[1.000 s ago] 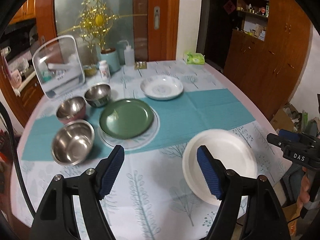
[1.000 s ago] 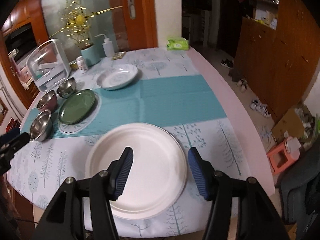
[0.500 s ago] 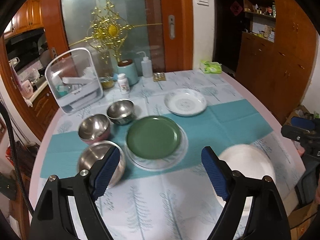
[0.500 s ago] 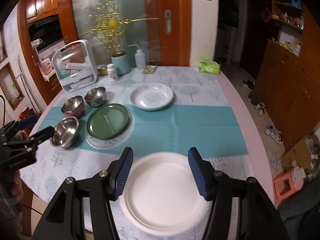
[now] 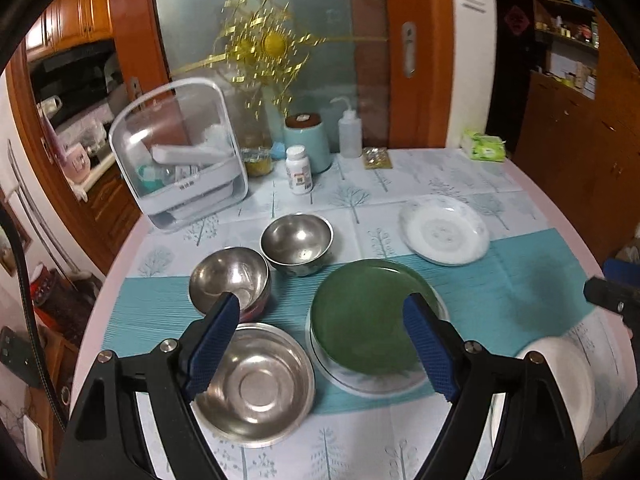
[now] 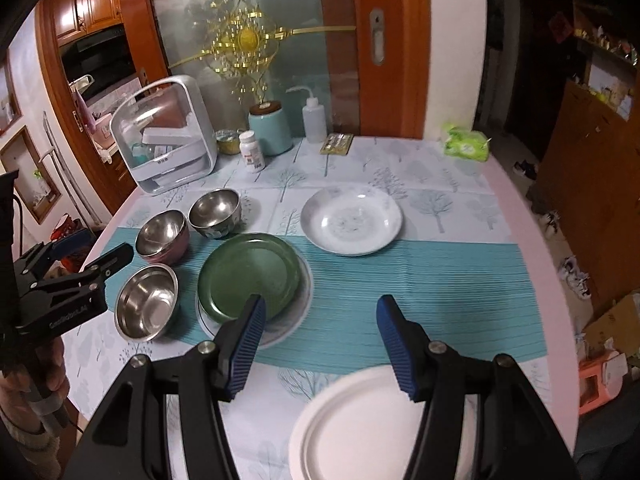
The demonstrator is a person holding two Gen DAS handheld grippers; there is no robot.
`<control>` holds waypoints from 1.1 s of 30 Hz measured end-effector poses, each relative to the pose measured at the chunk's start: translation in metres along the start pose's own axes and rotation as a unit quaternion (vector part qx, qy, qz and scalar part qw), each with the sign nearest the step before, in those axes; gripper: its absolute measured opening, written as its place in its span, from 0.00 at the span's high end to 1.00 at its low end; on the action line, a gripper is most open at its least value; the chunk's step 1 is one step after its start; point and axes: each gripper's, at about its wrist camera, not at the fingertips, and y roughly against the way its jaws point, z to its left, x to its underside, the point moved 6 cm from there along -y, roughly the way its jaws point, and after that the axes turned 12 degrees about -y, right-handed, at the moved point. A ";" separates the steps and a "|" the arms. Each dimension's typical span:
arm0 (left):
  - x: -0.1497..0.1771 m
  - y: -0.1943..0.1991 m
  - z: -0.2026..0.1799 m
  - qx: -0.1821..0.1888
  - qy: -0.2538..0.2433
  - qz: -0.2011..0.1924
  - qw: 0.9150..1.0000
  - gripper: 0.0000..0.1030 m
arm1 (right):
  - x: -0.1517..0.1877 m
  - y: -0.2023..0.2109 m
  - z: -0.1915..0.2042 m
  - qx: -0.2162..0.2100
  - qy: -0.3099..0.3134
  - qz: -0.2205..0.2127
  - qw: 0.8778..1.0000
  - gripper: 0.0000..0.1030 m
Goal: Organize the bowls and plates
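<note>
Both jaws are spread and empty. With the left gripper point(image 5: 322, 344), the largest steel bowl point(image 5: 252, 384) near the tabletop's left edge is probably best gripped by its rim.

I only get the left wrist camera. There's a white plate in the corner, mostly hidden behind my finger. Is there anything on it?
Observer: The right wrist view shows much more of that plain white round plate. The part that shows is bare.
Operator: Is the other gripper grabbing it?
Observer: No. The right gripper is open, with nothing between its fingers, and the plate lies free.
Operator: Is there stuff on the floor on that side? I can't see down there.
Observer: Yes, light sneakers lie on the floor beside the table's right edge.
</note>
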 end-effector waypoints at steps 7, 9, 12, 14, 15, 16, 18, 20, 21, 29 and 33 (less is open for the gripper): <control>-0.009 -0.080 0.014 0.041 0.027 0.057 0.997 0.20 | -0.017 -0.069 -0.003 0.003 -0.040 0.055 0.998 0.43; -0.009 -0.096 0.016 0.055 0.035 0.073 0.995 0.20 | -0.022 -0.084 -0.003 0.005 -0.045 0.064 0.997 0.43; -0.009 -0.116 0.015 0.069 0.038 0.094 0.992 0.20 | -0.030 -0.100 0.000 0.010 -0.042 0.069 0.997 0.43; -0.009 -0.129 0.015 0.066 0.034 0.105 0.992 0.20 | -0.034 -0.108 0.002 0.010 -0.041 0.072 0.997 0.43; -0.009 -0.136 0.015 0.064 0.031 0.112 0.991 0.20 | -0.036 -0.113 0.004 0.008 -0.042 0.073 0.996 0.43; -0.009 -0.143 0.016 0.062 0.030 0.118 0.991 0.20 | -0.037 -0.119 0.006 0.005 -0.042 0.077 0.996 0.43; -0.006 -0.154 0.015 0.063 0.027 0.130 0.989 0.20 | -0.037 -0.130 0.009 0.001 -0.041 0.085 0.996 0.43; -0.003 -0.166 0.012 0.065 0.025 0.146 0.987 0.20 | -0.034 -0.144 0.012 0.003 -0.035 0.096 0.995 0.43; -0.002 -0.171 0.011 0.067 0.024 0.152 0.986 0.20 | -0.032 -0.149 0.013 0.002 -0.033 0.100 0.994 0.44; 0.015 -0.214 0.000 0.095 0.031 0.204 0.974 0.30 | -0.009 -0.191 0.012 -0.007 -0.045 0.153 0.987 0.44; 0.021 -0.224 -0.003 0.113 0.039 0.213 0.970 0.35 | -0.001 -0.205 0.010 -0.012 -0.053 0.171 0.984 0.44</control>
